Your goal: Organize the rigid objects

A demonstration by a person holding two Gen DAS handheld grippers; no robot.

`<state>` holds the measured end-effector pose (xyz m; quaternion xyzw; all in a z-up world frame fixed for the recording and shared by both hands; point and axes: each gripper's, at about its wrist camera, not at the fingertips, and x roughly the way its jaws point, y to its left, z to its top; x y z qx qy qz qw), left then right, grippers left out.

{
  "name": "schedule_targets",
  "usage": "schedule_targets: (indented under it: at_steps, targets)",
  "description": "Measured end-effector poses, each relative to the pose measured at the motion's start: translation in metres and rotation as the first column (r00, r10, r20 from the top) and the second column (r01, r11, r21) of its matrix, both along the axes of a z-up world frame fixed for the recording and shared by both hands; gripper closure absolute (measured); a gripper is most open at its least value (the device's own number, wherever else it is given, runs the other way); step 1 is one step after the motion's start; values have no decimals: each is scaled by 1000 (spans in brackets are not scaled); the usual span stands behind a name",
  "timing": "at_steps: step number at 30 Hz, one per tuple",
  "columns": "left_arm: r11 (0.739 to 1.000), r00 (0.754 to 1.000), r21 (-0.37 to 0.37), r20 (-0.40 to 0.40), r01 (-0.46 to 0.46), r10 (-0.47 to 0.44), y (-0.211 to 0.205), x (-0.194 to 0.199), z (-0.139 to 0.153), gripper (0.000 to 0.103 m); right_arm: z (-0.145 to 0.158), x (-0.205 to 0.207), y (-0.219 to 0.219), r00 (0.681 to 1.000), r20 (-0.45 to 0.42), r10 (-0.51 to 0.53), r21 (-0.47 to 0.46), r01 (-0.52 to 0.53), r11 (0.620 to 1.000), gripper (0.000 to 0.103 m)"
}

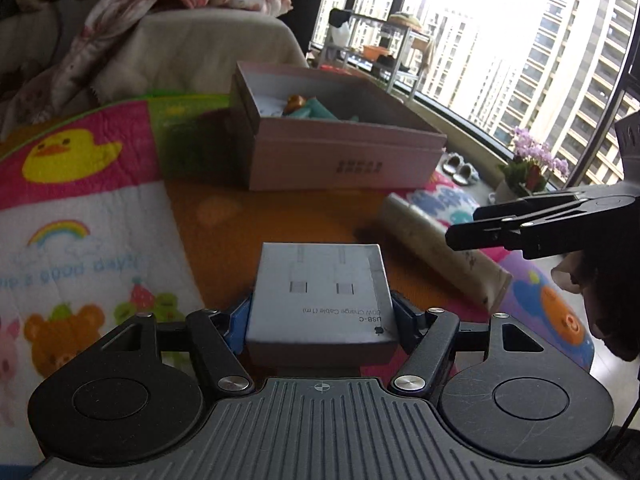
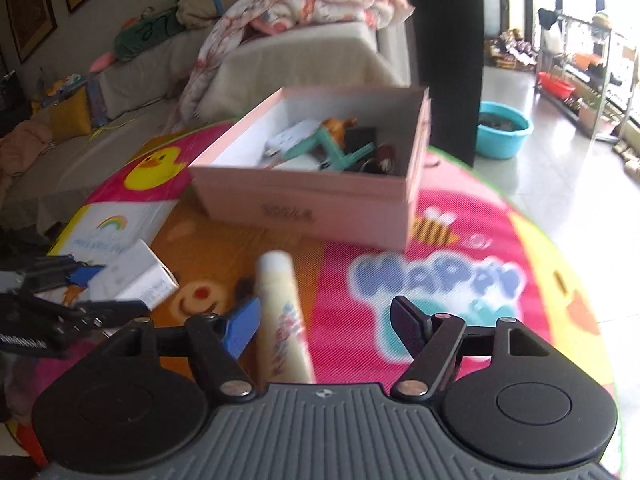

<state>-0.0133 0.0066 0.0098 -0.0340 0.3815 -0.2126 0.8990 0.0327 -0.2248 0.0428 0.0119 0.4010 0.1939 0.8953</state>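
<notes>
My left gripper is shut on a white USB-C cable box and holds it above the colourful play mat, short of the pink storage box. The same held box shows at the left of the right wrist view. The pink box is open and holds several small items, among them a teal piece. My right gripper is open; a cream tube lies on the mat just inside its left finger. The tube also shows in the left wrist view, below the right gripper's fingers.
The play mat covers the floor. A sofa with a blanket stands behind the pink box. A teal basin and a rack stand far right. Flowers and slippers sit by the window.
</notes>
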Motion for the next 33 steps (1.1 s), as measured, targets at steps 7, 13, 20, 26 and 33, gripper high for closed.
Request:
schedule_targets:
  at_steps: [7, 13, 20, 26, 33]
  targets:
    - [999, 999, 42, 36, 0, -2, -5, -11, -2, 29, -17, 2, 37, 998, 27, 51, -95, -48, 994, 32]
    - [994, 997, 103, 71, 18, -25, -13, -22, -3, 29, -19, -1, 49, 997, 28, 77, -152, -72, 986, 72]
    - [985, 993, 162, 95, 58, -74, -22, -30, -3, 29, -9, -29, 43, 993, -16, 113, -117, -114, 987, 82]
    - [997, 991, 20, 107, 75, -77, -13, -17, 23, 29, 31, -29, 20, 996, 80, 47, -60, -42, 997, 86]
    - [998, 974, -26, 221, 56, -49, -14, 9, 67, 29, 74, -10, 6, 974, 225, -13, -33, 21, 999, 103]
